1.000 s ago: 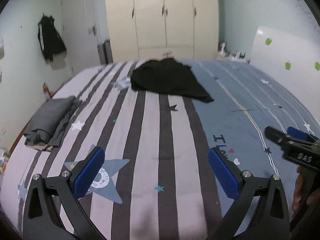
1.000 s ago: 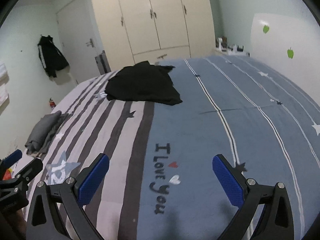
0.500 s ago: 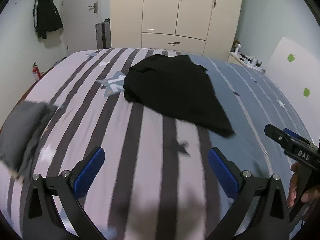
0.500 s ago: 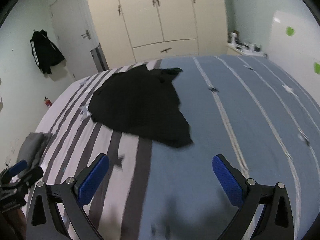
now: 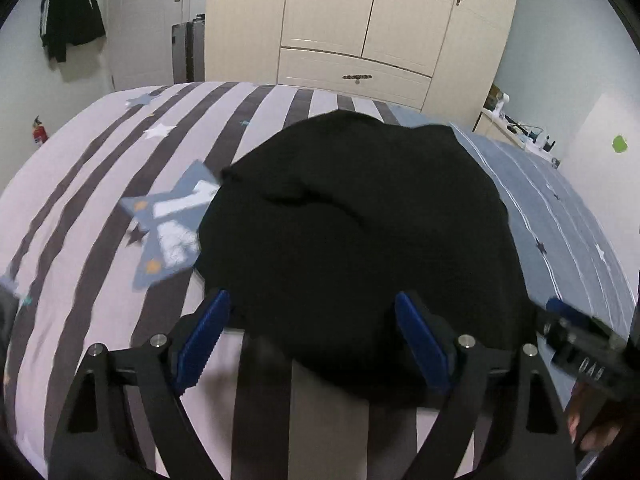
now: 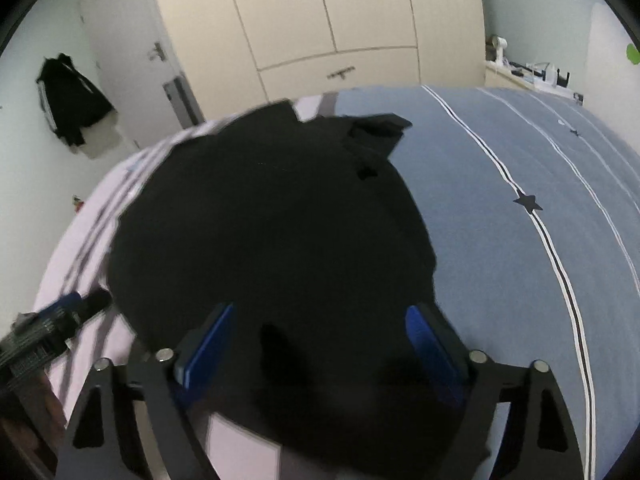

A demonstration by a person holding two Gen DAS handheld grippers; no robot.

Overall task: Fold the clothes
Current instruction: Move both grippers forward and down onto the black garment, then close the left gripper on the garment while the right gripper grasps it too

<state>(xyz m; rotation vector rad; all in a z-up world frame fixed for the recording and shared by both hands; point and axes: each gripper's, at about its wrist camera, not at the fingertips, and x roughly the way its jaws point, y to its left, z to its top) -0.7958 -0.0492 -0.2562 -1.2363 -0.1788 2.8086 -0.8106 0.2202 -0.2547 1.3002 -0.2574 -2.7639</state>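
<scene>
A black garment (image 5: 352,240) (image 6: 272,240) lies spread on the bed and fills the middle of both wrist views. My left gripper (image 5: 316,340) hovers open over its near edge, blue pads wide apart with only cloth below. My right gripper (image 6: 320,344) is open too, above the garment's near right part. Each gripper appears in the other's view: the right one (image 5: 580,344) at the left view's right edge, the left one (image 6: 52,328) at the right view's left edge. Nothing is held.
The bed (image 5: 80,208) has a striped lilac-and-grey cover on the left and a blue cover (image 6: 520,240) on the right. A cream wardrobe (image 5: 360,28) stands past the bed's far end. A dark jacket (image 5: 70,20) hangs on the left wall.
Both grippers have moved forward over the bed to the black garment, which now fills the views. The folded grey clothes at the left have left the frames. The jaws stay open.
</scene>
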